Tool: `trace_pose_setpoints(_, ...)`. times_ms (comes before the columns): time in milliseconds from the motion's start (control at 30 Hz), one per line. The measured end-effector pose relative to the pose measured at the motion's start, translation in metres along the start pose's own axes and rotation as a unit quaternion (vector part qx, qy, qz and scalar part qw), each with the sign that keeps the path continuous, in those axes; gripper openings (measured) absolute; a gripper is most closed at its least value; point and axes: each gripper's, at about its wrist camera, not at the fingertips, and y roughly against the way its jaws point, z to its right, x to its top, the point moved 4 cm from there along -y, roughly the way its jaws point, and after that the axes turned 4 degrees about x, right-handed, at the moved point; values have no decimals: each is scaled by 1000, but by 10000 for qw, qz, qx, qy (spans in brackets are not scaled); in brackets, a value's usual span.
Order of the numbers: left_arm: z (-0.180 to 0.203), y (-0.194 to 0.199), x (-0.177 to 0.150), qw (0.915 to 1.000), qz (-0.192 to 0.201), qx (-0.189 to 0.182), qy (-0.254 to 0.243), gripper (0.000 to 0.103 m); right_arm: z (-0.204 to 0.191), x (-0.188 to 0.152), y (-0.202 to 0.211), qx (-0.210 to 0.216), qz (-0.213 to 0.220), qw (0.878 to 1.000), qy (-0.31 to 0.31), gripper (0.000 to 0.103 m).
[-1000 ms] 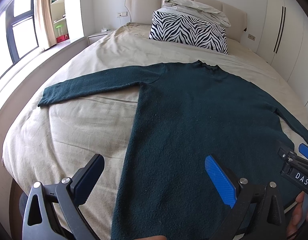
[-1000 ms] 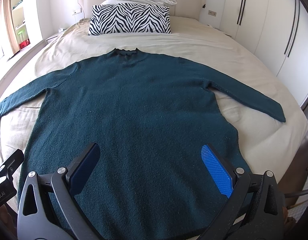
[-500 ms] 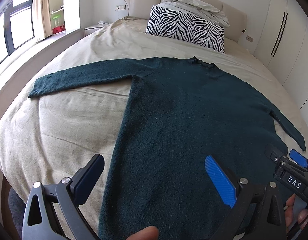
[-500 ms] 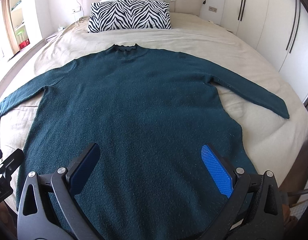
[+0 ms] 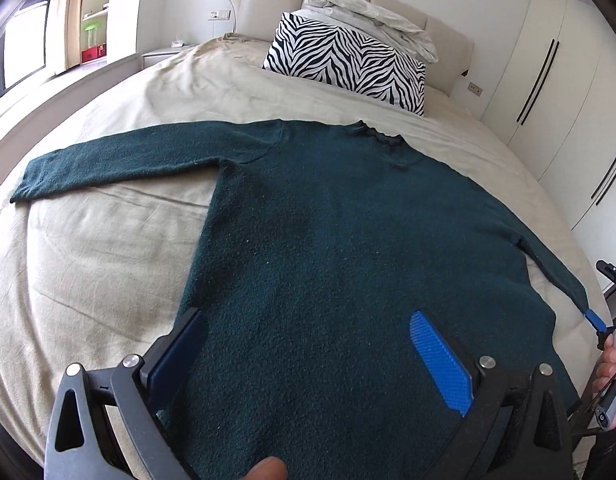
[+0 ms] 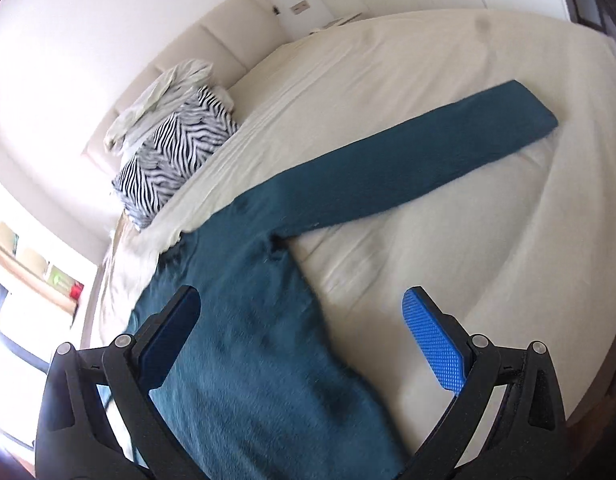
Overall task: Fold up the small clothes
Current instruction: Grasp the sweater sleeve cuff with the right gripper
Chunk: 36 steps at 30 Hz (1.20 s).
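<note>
With the sweater (image 5: pixel 348 248) flat on the bed (image 5: pixel 87 272), sleeves out left and right, and both the left gripper (image 5: pixel 303 354) and right gripper (image 6: pixel 303 334) wide open, empty, a shallow pinch risks catching one knit layer, skewing the fold.

The sweater's (image 5: pixel 348 248) hem was cut off by the lower edge; the right-wrist view was blurred.

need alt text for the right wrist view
A dark teal sweater lies flat on a beige bed, one sleeve stretched out to the side. The open right hand-held gripper hovers above it; a zebra-print pillow sits by the headboard.
</note>
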Motion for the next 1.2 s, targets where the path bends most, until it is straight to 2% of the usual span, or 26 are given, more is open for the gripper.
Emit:
trace_pose_setpoints(67, 10, -14, 2, 9989, -375, -290, -28, 103, 46, 35, -6, -58, 172, 9977, -653, 96)
trace_pose_setpoints(100, 14, -21, 3, 9980, -571, -276, -81, 103, 67, 49, -10, -34, 210, 9953, -949, 90)
trace_pose_setpoints(167, 18, -32, 6, 9973, -686, -255, -18, 103, 109, 72, -21, -80, 223, 9884, -1498, 81)
trace_pose_setpoints(233, 25, -40, 12, 9967, -701, -414, 36, 103, 143, 88, -31, -123, 225, 9808, -1934, 73)
trace_pose_setpoints(300, 32, -46, 18, 9967, -645, -490, -12, 103, 161, 100, -38, -113, 298, 9761, -2148, 64)
trace_pose_setpoints(433, 43, -64, 28, 9945, -747, -737, -35, 103, 182, 128, -52, -38, 569, 9756, -2120, 63)
trace_pose_setpoints(467, 45, -69, 29, 9932, -796, -844, 16, 103, 187, 136, -58, -41, 617, 9757, -2104, 60)
trace_pose_setpoints(533, 48, -77, 32, 9912, -849, -1012, 113, 103, 196, 150, -70, -132, 595, 9776, -2015, 44)
trace_pose_setpoints(567, 49, -80, 34, 9905, -850, -1073, 147, 103, 199, 158, -78, -239, 542, 9799, -1906, 29)
trace_pose_setpoints(600, 49, -82, 35, 9902, -842, -1103, 174, 101, 199, 164, -84, -360, 489, 9819, -1797, 18)
trace_pose_setpoints(633, 48, -84, 37, 9900, -833, -1124, 191, 101, 197, 168, -88, -469, 457, 9837, -1675, 14)
trace_pose_setpoints(667, 47, -87, 39, 9896, -833, -1157, 209, 97, 189, 174, -91, -534, 433, 9859, -1524, 8)
trace_pose_setpoints(800, 40, -96, 50, 9876, -820, -1287, 376, 87, 101, 182, -106, -561, 336, 9973, -337, 8)
trace_pose_setpoints(867, 36, -98, 59, 9867, -757, -1360, 474, 84, 33, 175, -123, -357, 185, 9982, 435, 8)
trace_pose_setpoints(933, 29, -97, 68, 9855, -665, -1441, 604, 84, -37, 153, -142, -52, -17, 9937, 1118, 8)
trace_pose_setpoints(1000, 19, -96, 75, 9835, -583, -1525, 776, 84, -104, 120, -169, 348, -325, 9852, 1645, 8)
trace_pose_setpoints(1067, 9, -95, 81, 9805, -531, -1630, 960, 84, -155, 73, -196, 757, -722, 9727, 2073, 8)
trace_pose_setpoints(1200, -10, -99, 86, 9747, -523, -1781, 1244, 84, -219, -34, -255, 1103, -1564, 9444, 2675, 8)
